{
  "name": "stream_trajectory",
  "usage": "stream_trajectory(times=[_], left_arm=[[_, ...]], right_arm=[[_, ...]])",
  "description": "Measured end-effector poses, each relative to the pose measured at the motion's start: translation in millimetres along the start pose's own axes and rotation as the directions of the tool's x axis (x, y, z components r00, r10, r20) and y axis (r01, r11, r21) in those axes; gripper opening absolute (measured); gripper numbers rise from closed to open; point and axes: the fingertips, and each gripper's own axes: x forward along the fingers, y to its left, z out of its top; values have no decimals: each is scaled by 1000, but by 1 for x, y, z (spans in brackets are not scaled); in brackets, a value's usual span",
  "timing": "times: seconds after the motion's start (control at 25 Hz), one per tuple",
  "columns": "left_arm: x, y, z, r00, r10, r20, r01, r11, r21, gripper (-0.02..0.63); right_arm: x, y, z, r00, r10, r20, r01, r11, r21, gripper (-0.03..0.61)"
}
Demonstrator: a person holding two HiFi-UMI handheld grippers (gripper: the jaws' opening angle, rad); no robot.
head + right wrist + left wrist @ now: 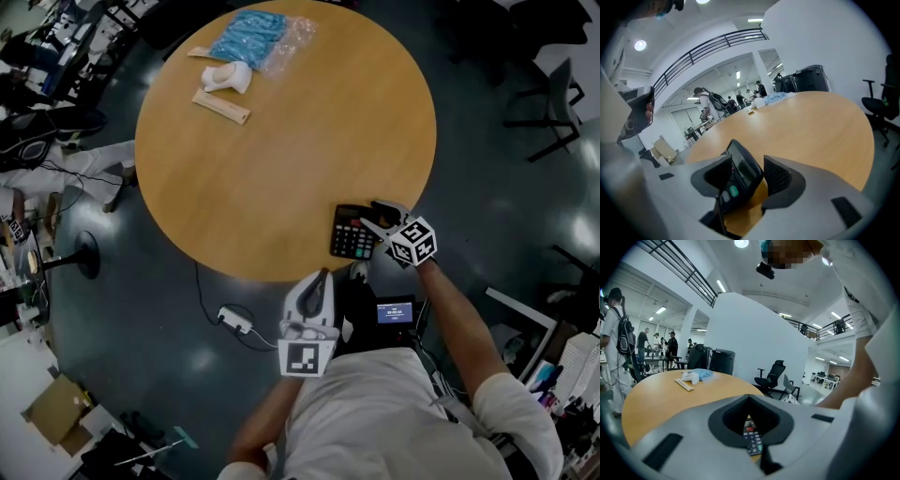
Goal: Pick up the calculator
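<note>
A black calculator (352, 232) lies on the round wooden table (281, 159), close to its near right edge. My right gripper (376, 218) reaches over that edge and is open. In the right gripper view the calculator (740, 171) stands between the jaws of the right gripper (749, 166), display end forward, with a gap showing at the right pad (777, 174). My left gripper (319, 278) hangs just off the near edge, its fingers together, holding nothing. Past the left gripper (750, 399) in its own view, the calculator's keys (752, 439) show.
At the table's far left lie a blue packet in clear plastic (251, 37), a white object (228, 77) and a flat wooden stick (221, 106). A power strip with cable (234, 321) sits on the floor below the near edge. Office chairs (553, 103) stand to the right.
</note>
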Motion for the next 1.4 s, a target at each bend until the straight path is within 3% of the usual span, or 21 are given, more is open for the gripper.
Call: stream_trajectory(times=[0.24,0.68,0.88,1.4], left_arm=[[-1,-3,-5,1000,-5,-16,4,999,-32,6],[0,1,-3,1000,13,6,-13,998,-57,6],[-4,6,2,999,29,47,-26,998,-60,7],[-37,29,21,991,85,104,-80,995,-51,6]], right_arm=[[9,10,-4,996,49,-78,-54,996,-65,201],[-8,28,12,995,74,-68,-80,993,-89,94],[-20,58,27,998,36,-53,-45,984,-173,71],[-46,98,65,989,-129,77,142,969,-201,54]])
